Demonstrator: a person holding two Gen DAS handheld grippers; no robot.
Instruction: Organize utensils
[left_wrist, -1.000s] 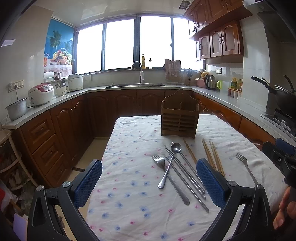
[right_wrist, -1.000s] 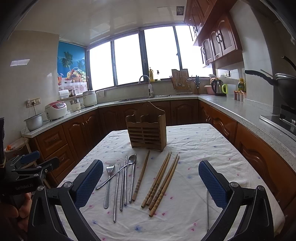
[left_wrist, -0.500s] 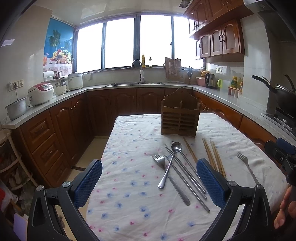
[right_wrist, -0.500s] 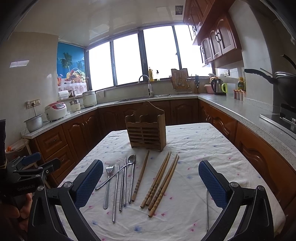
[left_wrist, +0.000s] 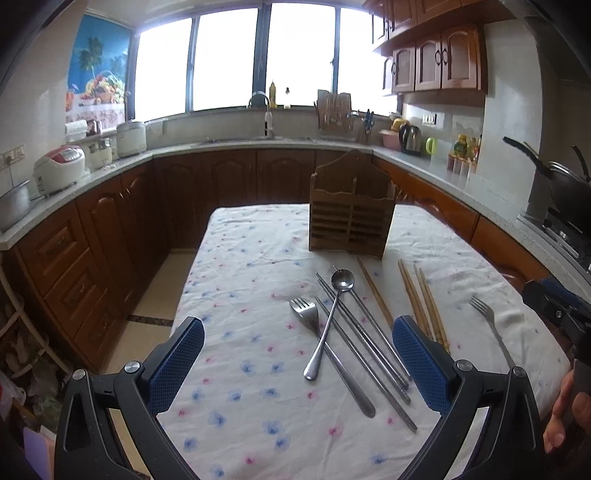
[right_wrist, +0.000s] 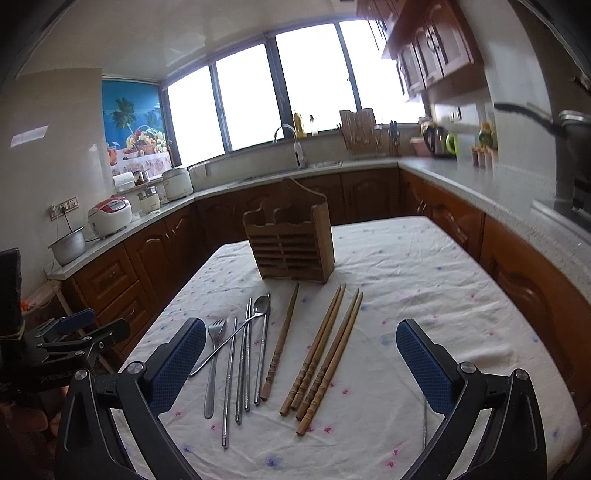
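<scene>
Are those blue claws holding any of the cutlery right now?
No. The left tool and right tool are both open and empty; the cutlery lies on the table.

You're in a home kitchen.
Ahead of your gripper (left_wrist: 297, 360): sink faucet (left_wrist: 266, 114), wooden cabinets (left_wrist: 439, 59), rice cooker (left_wrist: 59, 173) left, wok (left_wrist: 565, 184) right.

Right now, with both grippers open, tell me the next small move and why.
Probably lower the right gripper onto the four loose wooden chopsticks: they lie between its open jaws, nothing is held, and the slatted wooden utensil holder stands empty just beyond them.
</scene>
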